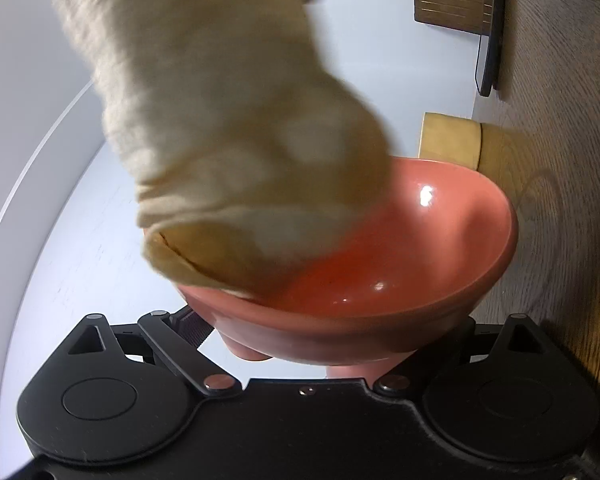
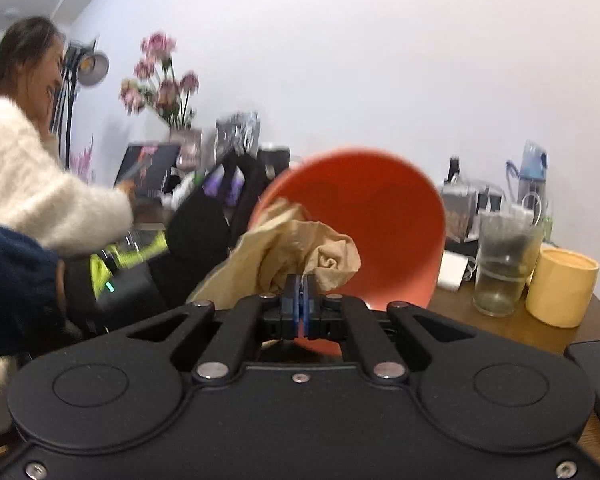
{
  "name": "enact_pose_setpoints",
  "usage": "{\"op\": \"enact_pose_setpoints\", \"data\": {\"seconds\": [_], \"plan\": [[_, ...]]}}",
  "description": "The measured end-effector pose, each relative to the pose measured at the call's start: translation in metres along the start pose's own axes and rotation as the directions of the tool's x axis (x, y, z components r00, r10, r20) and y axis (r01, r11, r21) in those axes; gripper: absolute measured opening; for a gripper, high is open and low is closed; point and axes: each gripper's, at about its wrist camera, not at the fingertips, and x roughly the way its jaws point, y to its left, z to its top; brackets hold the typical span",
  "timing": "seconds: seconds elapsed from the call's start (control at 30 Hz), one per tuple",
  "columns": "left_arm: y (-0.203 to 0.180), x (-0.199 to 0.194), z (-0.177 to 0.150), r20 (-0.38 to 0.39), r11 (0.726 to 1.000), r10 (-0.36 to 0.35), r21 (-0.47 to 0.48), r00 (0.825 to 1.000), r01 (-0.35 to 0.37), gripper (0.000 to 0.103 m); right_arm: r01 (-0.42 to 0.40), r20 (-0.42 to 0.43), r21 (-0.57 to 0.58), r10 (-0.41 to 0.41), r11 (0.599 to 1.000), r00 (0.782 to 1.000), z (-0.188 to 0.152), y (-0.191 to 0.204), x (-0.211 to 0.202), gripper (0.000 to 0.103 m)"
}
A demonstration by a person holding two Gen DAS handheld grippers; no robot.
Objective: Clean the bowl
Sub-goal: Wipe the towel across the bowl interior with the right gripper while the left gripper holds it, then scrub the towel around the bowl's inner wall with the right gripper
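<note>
A salmon-red bowl [image 1: 400, 240] is tilted up off the table, held by its sides between the wide-set jaws of my left gripper [image 1: 332, 332]. A beige cloth [image 1: 220, 120] hangs down from above, blurred, and its lower end lies inside the bowl against the left part of the rim. In the right wrist view the bowl [image 2: 364, 200] faces me with its inside showing. My right gripper [image 2: 300, 284] is shut on the bunched cloth [image 2: 300, 248], which lies over the bowl's lower left rim.
A yellow cup [image 2: 560, 288] and a clear glass [image 2: 504, 260] stand on the wooden table [image 2: 500, 328] to the right of the bowl. A person in a white sweater [image 2: 28, 184] sits at the left. Flowers [image 2: 160, 76] and clutter line the back wall.
</note>
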Motion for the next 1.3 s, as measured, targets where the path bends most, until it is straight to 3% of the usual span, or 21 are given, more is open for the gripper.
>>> {"op": "enact_pose_setpoints", "data": {"seconds": [0.23,0.33,0.5,0.63,0.8,0.9,1.0,1.17,1.3], "plan": [[-0.001,-0.002,0.001,0.006,1.000,-0.002,-0.002,1.000,0.002,0.092,0.095,0.133,0.050,-0.101,0.994,0.986,0.028,-0.011,-0.019,0.002],[-0.002,-0.003,0.002,0.007,1.000,-0.002,-0.003,1.000,0.002,0.092,0.137,0.126,0.106,-0.150,0.985,0.981,0.034,-0.027,-0.012,0.002],[-0.008,-0.002,-0.001,0.007,1.000,-0.002,-0.003,1.000,0.002,0.092,0.161,-0.007,0.235,-0.164,0.959,0.987,0.024,-0.057,0.016,0.002],[-0.003,0.005,-0.001,0.006,1.000,-0.002,-0.003,1.000,0.002,0.092,0.135,-0.140,0.443,-0.080,0.886,0.987,0.003,-0.084,0.034,0.002],[-0.004,0.004,0.000,0.006,1.000,-0.002,-0.003,1.000,0.002,0.092,0.098,-0.219,0.503,0.017,0.859,0.976,-0.001,-0.080,0.043,0.002],[-0.004,0.003,0.000,0.006,1.000,-0.002,-0.002,1.000,0.002,0.092,0.010,-0.230,0.521,0.130,0.853,0.965,-0.008,-0.066,0.051,0.002],[-0.005,0.002,0.001,0.005,1.000,-0.001,-0.002,1.000,0.001,0.092,-0.081,-0.171,0.579,0.217,0.811,0.961,-0.014,-0.054,0.056,0.002],[-0.005,0.001,0.001,0.005,1.000,-0.001,-0.002,1.000,0.001,0.092,-0.145,-0.020,0.642,0.205,0.753,0.979,-0.011,-0.057,0.047,0.002],[-0.005,0.002,0.001,0.005,1.000,-0.001,-0.002,1.000,0.001,0.092,-0.182,0.060,0.638,0.187,0.748,0.981,0.002,-0.060,0.036,0.002]]}}
